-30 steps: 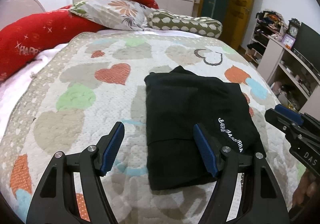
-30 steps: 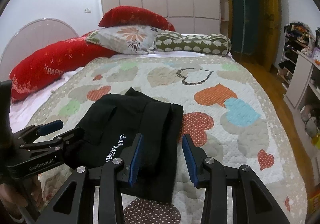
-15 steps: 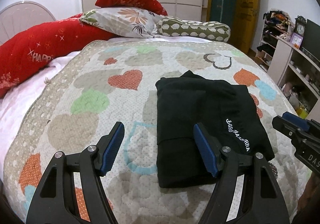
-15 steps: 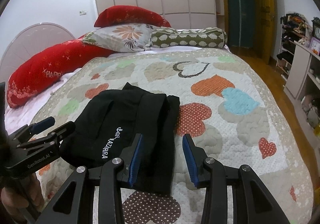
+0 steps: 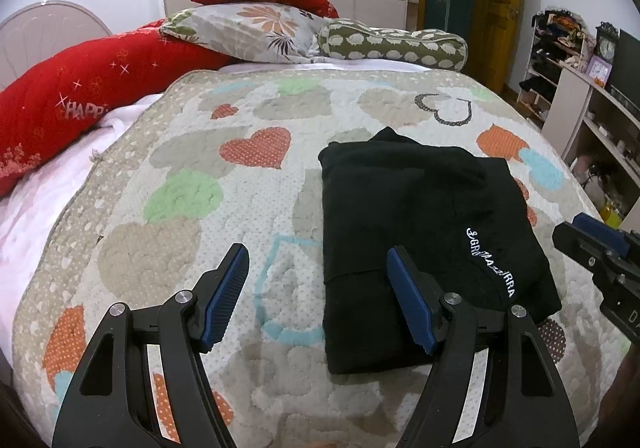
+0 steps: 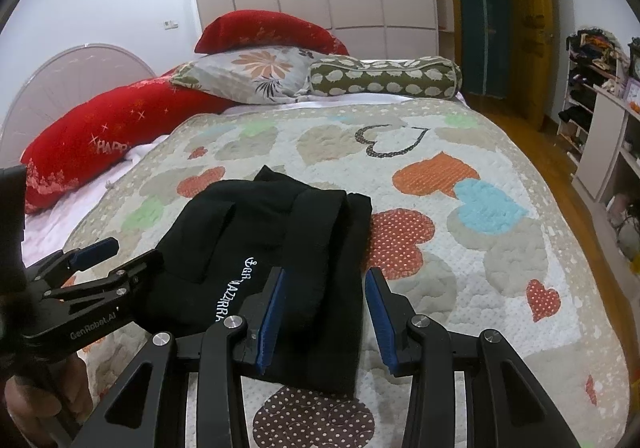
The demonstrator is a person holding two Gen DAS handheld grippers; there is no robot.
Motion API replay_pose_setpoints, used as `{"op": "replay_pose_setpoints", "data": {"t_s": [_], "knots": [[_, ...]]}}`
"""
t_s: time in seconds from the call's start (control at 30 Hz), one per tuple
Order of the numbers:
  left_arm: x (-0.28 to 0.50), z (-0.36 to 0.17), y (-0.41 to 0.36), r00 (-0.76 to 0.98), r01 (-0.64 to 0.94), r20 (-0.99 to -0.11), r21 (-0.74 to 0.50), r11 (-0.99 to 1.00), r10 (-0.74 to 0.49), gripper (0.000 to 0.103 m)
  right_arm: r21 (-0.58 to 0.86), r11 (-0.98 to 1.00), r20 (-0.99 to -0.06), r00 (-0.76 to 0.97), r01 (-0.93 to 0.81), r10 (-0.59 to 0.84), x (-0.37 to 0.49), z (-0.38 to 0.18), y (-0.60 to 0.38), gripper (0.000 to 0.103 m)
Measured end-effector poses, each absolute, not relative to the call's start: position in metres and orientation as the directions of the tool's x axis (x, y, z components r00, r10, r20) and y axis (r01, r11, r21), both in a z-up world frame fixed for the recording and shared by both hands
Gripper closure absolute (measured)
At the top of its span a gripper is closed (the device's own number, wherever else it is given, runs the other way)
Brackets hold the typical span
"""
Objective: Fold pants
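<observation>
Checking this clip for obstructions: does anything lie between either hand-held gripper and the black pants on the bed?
Nothing visible does. The folded pants lie alone on the quilt. The left hand-held gripper and right hand-held gripper are both open just short of them; the pillows sit far behind.

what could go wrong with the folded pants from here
1. The black pants lie folded on the quilt, and the open left gripper has one finger over their near edge; dipping lower could snag and undo the fold.
2. The open right gripper sits over the pants' right layers; closing there might drag them askew.
</observation>
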State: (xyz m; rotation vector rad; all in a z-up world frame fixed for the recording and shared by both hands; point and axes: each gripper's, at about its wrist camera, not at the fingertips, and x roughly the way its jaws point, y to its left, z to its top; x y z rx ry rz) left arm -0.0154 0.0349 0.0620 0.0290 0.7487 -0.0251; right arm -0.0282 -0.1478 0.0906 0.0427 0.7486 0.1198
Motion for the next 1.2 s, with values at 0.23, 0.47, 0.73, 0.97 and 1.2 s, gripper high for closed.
{"op": "replay_pose_setpoints", "data": {"t_s": [0.23, 0.47, 0.73, 0.97, 1.2], "knots": [[-0.021, 0.064, 0.032, 0.742, 0.039, -0.671, 0.033, 0.999, -0.007, 0.031, 0.087, 0.992, -0.673, 0.728, -0.095, 0.128, -0.029, 0.091, -0.148, 0.064], [-0.029, 0.07, 0.033, 0.753, 0.034, -0.657, 0.03, 0.999, -0.006, 0.031, 0.092, 0.991, -0.67, 0.73, -0.101, 0.137, -0.034, 0.091, -0.145, 0.063], [-0.037, 0.077, 0.038, 0.766, 0.021, -0.643, 0.03, 0.999, 0.003, 0.031, 0.099, 0.989, -0.662, 0.735, -0.109, 0.147, -0.042, 0.096, -0.139, 0.063], [-0.046, 0.083, 0.04, 0.775, 0.015, -0.632, 0.023, 1.0, 0.002, 0.031, 0.101, 0.988, -0.656, 0.739, -0.116, 0.154, -0.048, 0.1, -0.137, 0.063], [-0.049, 0.087, 0.039, 0.774, 0.023, -0.633, 0.021, 1.0, -0.004, 0.031, 0.107, 0.988, -0.659, 0.736, -0.111, 0.154, -0.046, 0.102, -0.138, 0.061]]}}
